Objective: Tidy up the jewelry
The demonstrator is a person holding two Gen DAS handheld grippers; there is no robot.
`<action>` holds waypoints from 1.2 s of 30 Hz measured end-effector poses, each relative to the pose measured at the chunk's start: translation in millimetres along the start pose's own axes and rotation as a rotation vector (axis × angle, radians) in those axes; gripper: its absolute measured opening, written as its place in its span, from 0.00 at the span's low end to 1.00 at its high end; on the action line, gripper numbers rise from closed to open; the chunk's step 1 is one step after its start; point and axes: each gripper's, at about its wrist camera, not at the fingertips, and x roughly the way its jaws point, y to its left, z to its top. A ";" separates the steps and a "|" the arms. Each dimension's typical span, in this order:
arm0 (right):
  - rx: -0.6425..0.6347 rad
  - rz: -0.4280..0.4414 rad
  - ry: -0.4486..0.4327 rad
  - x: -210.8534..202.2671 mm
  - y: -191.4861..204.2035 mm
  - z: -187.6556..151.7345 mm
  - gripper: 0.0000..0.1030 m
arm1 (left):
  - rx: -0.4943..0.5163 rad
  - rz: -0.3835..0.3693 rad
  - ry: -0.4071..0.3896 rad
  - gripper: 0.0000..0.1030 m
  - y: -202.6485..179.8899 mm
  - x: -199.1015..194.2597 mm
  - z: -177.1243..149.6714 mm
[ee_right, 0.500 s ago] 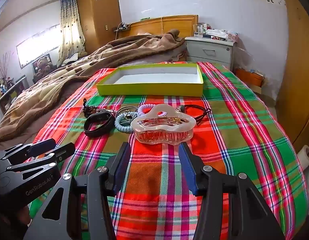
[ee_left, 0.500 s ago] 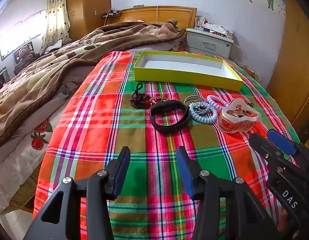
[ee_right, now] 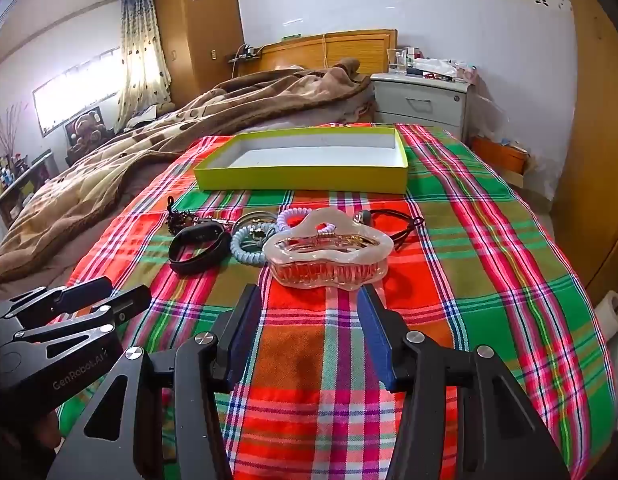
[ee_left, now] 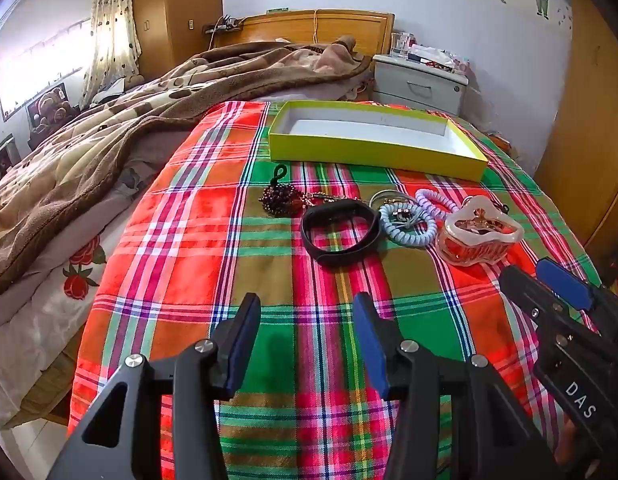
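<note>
A: Step? We're at the first pick, we'd say. The yellow box (ee_right: pixel 305 178) at the far end of the plaid cloth (ee_right: pixel 469 248) looks bare inside, and all the jewelry sits in a row just near of it.

B: Grippers?

A: Right gripper (ee_right: pixel 309 320) has its jaws apart, nothing between them, lined up just short of the clear hair claw (ee_right: pixel 329 256). Left gripper (ee_left: pixel 305 332) also has its jaws apart and holds nothing; it hangs over bare cloth, near of the black band (ee_left: pixel 341 232).

B: Next move?

A: We judge the right one goes forward and down so the fingers straddle the claw, close, then carry it far into the box. The claw looks about as wide as the gap, so maybe grip across its narrow side.

B: How does the row look?

A: Left to right: dark bead string (ee_left: pixel 279 200), black band, pale blue coil tie (ee_left: pixel 407 226) with a small charm on it, a lilac coil tie (ee_left: pixel 435 200) behind, then the claw, glossy with pinkish teeth. A black cord (ee_right: pixel 401 222) lies right of the claw.
</note>
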 end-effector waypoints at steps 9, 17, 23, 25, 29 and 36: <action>0.001 -0.002 0.006 0.9 -1.1 -0.8 0.49 | 0.000 0.004 0.007 0.48 0.8 0.8 -2.4; 0.003 -0.003 0.004 1.1 1.5 -0.3 0.49 | -0.003 0.011 0.015 0.48 1.5 1.7 -2.6; 0.003 -0.003 0.005 0.8 1.0 -0.6 0.49 | -0.004 0.014 0.015 0.48 1.1 2.8 -1.7; 0.004 -0.003 0.005 1.5 1.0 -0.4 0.49 | -0.003 0.014 0.018 0.48 0.7 3.2 -1.3; 0.003 -0.002 0.004 1.2 1.3 -0.9 0.49 | -0.007 0.016 0.018 0.48 1.1 2.5 -1.6; 0.004 -0.002 0.005 2.4 2.6 -1.0 0.49 | -0.008 0.016 0.019 0.48 1.4 1.1 -2.9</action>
